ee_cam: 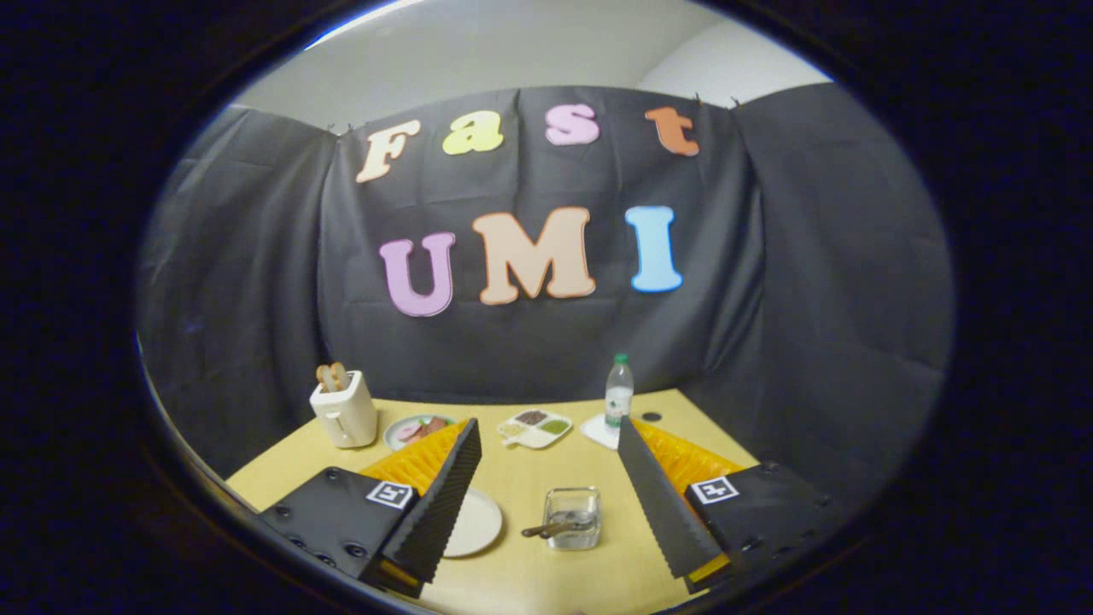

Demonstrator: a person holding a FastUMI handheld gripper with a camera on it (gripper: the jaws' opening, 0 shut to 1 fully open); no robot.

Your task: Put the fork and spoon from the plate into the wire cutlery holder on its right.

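Note:
My gripper is open, fingers spread wide above the yellow table. Between the fingers stands the wire cutlery holder, a small squarish see-through basket. A utensil with a dark handle lies in it, its handle poking out to the left. Left of the holder, a pale round plate sits partly hidden behind my left finger; its visible part looks bare. Nothing is held between the fingers.
At the back of the table stand a white toaster with bread in it, a small plate of food, a divided white dish and a water bottle on a white coaster. Black cloth walls close in behind and at the right.

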